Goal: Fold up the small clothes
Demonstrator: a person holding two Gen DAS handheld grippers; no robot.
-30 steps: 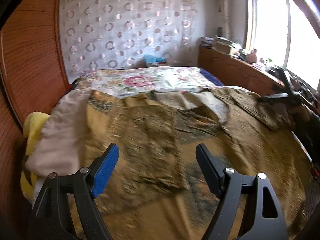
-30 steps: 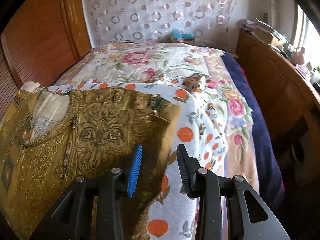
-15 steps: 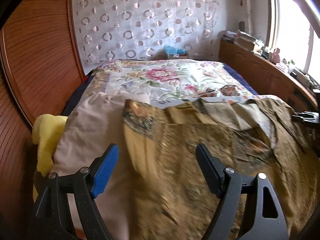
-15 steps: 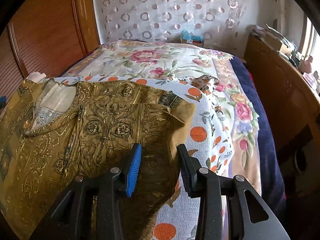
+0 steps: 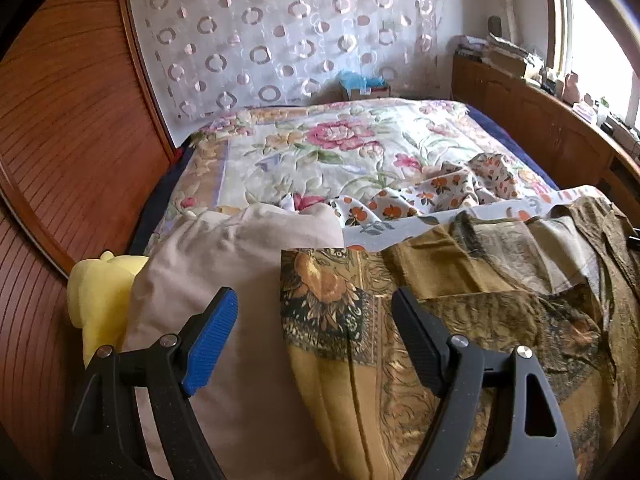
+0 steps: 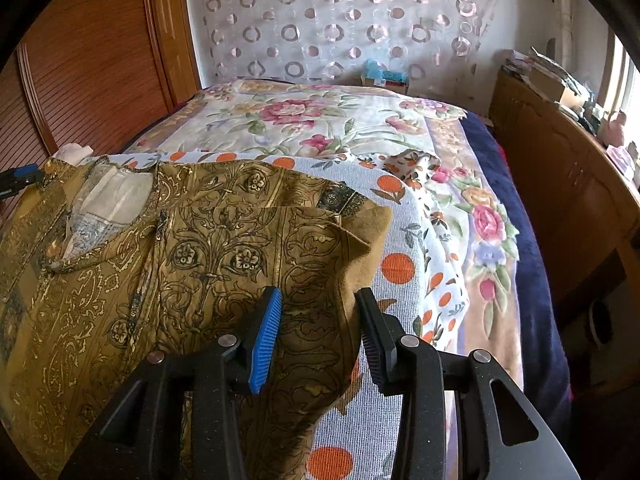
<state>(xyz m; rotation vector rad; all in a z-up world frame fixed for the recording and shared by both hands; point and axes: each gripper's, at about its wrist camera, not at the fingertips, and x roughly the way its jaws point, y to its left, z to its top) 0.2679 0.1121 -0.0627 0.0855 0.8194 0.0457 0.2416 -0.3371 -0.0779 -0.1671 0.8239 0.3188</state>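
An olive-gold patterned garment (image 6: 224,248) lies spread on the bed, its pale-lined neckline (image 6: 108,200) at the left. My right gripper (image 6: 318,300) hovers over its right sleeve. The jaws stand partly apart with the sleeve cloth between them, and the pads do not press it. My left gripper (image 5: 314,304) is wide open above the garment's (image 5: 460,320) left corner, where a dark floral border (image 5: 324,300) meets a beige cloth (image 5: 224,256). Nothing is held in it. Its blue fingertip (image 6: 20,174) shows at the left edge of the right wrist view.
Under the garment lies a white cloth with orange dots (image 6: 400,240) on a floral bedspread (image 5: 340,148). A crumpled small floral garment (image 5: 452,188) lies beyond. A yellow item (image 5: 100,292) and wooden wardrobe (image 5: 60,140) are left; a wooden cabinet (image 6: 560,184) is right.
The left gripper has swept left across the gold garment and now sits over its left corner and the beige cloth. The right gripper has barely moved, still over the sleeve.
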